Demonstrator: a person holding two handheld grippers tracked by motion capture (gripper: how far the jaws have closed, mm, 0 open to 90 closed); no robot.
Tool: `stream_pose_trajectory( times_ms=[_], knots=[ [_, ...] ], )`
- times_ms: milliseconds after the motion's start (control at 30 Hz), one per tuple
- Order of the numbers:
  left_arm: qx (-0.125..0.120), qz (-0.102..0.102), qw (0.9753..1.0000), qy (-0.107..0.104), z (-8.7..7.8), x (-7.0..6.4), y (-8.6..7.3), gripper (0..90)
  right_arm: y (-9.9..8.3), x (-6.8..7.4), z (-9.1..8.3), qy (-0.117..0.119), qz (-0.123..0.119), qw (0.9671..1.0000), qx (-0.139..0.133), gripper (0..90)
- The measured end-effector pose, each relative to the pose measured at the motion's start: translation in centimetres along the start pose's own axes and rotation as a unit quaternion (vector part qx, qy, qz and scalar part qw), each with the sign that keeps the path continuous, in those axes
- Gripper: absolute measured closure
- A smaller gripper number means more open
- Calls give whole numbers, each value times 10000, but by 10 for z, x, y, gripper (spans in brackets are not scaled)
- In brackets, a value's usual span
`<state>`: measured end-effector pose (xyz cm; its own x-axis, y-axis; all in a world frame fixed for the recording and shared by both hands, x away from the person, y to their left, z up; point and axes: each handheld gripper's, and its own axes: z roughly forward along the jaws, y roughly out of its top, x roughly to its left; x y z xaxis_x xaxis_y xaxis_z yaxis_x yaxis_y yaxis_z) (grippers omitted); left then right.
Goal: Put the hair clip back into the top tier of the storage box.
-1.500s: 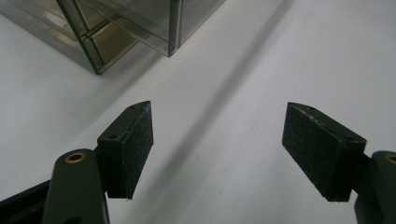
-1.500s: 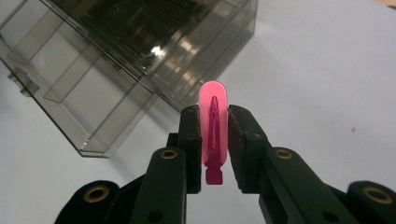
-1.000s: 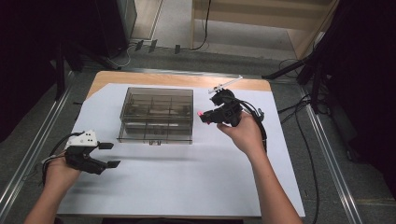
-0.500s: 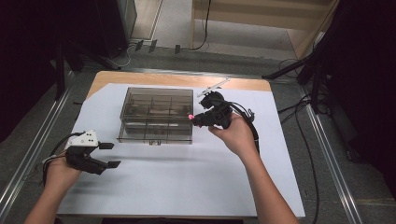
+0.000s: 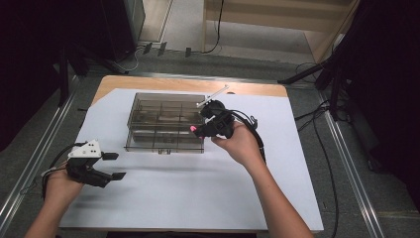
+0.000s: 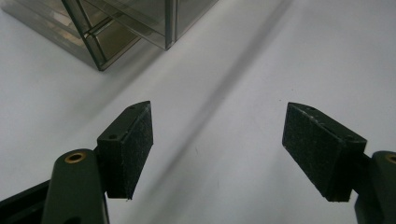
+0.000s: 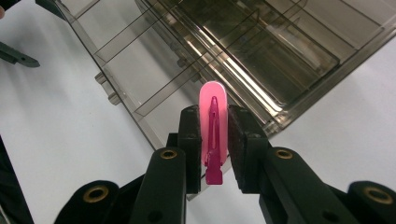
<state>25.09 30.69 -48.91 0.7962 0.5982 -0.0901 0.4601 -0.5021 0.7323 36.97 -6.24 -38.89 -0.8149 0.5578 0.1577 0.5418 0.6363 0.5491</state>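
A smoky clear plastic organiser box [image 5: 166, 123] with several compartments sits on the white sheet [image 5: 198, 198], lid open. My right gripper [image 5: 198, 130] hovers over the box's right front part, shut on a pink clip [image 5: 191, 128]. In the right gripper view the pink clip [image 7: 213, 126] stands upright between the pads [image 7: 191, 140], above the box's compartments [image 7: 224, 56]. My left gripper [image 5: 115, 165] rests at the sheet's left edge, jaws wide open and empty. The left gripper view has its pads [image 6: 128, 144] apart over bare sheet, a corner of the box [image 6: 116, 28] beyond.
A wooden tabletop [image 5: 163, 84] edges the white sheet at the back. Metal rails [image 5: 346, 168] run along both sides of the table. Cables [image 5: 327, 148] lie on the floor to the right. A shelf unit [image 5: 277, 20] stands behind.
My right gripper has carried the pink clip left and forward, from beside the box's right edge to over its right front compartments. The left gripper has stayed put.
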Motion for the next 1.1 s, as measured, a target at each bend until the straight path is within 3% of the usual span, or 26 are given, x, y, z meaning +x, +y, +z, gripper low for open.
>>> stream_pose_trajectory(
  times_ms=[400,1100],
  knots=[
    [5,-50,10000,55,-4,-2,-4,260,6,9,23,75,-165,9995,248,768],
    [38,-30,10000,50,-4,-2,-4,260,2,10,50,-84,-260,9977,612,764]
  ],
)
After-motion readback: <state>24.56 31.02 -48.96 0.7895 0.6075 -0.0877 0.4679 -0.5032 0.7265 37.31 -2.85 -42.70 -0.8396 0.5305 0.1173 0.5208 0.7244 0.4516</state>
